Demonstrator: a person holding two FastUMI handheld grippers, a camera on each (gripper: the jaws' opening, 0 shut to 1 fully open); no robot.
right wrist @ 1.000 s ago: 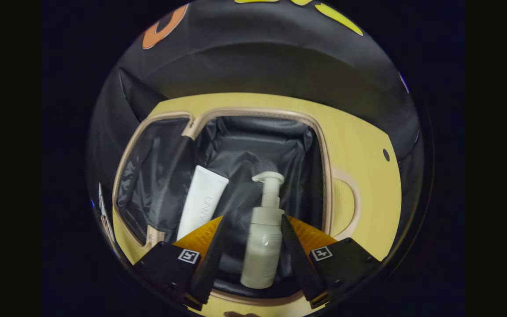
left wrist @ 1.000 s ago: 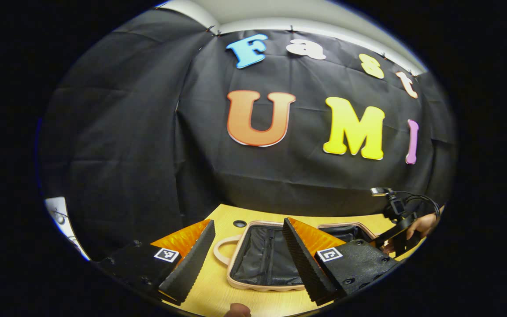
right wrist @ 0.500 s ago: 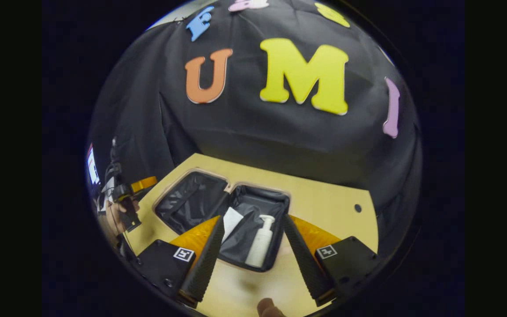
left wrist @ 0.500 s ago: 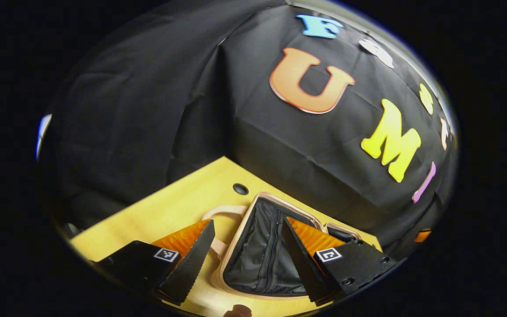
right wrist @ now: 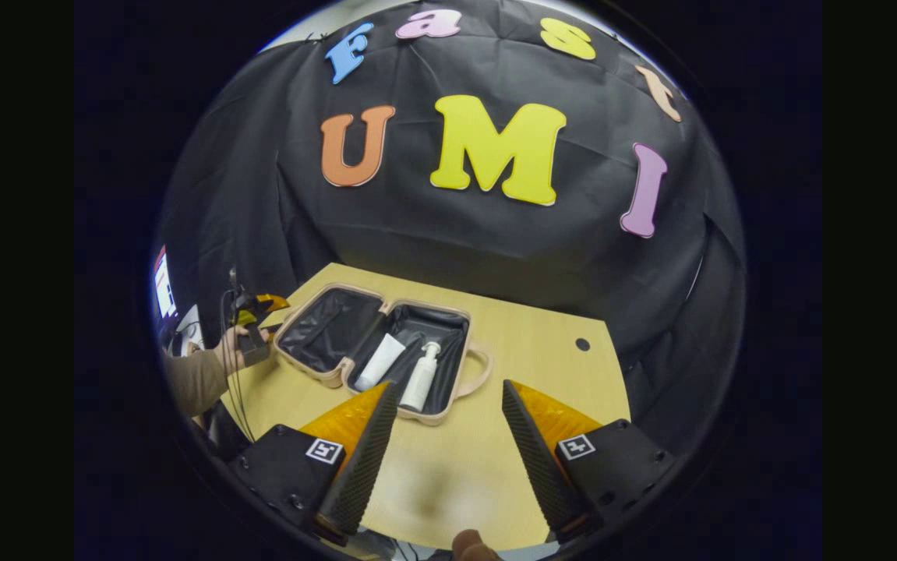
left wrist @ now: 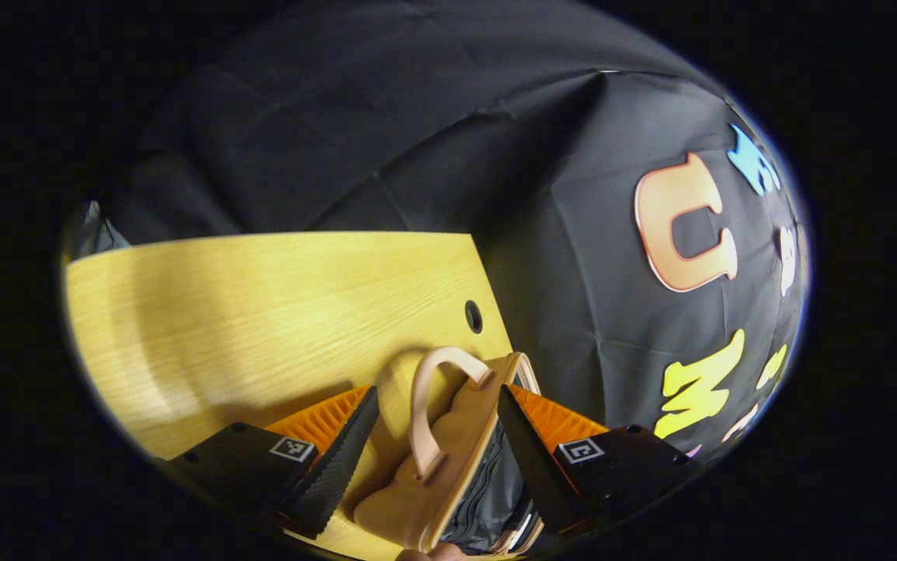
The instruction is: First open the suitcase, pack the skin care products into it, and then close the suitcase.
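Observation:
The beige suitcase (right wrist: 316, 375) lies open flat on the wooden table (right wrist: 542, 366). In its right half lie a white tube (right wrist: 380, 362) and a white pump bottle (right wrist: 422, 378), side by side. My right gripper (right wrist: 448, 386) is open and holds nothing, hovering over the table in front of the suitcase. In the right gripper view a hand holds my left gripper (right wrist: 249, 319) at the outer edge of the suitcase's left half. In the left gripper view my left gripper (left wrist: 437, 393) is open, and its fingers straddle that half's beige shell (left wrist: 409, 499) and carry handle (left wrist: 426, 405).
Near the back edge the table (left wrist: 261, 296) has a round cable hole (left wrist: 474, 316), also seen from the right (right wrist: 582, 344). A person's sleeve (right wrist: 191, 378) and a lit screen (right wrist: 161, 284) are at the far left. Black cloth walls the booth.
My right gripper has drawn back and up out of the suitcase, leaving the pump bottle inside. My left gripper has rolled and come in over the left half's handle edge.

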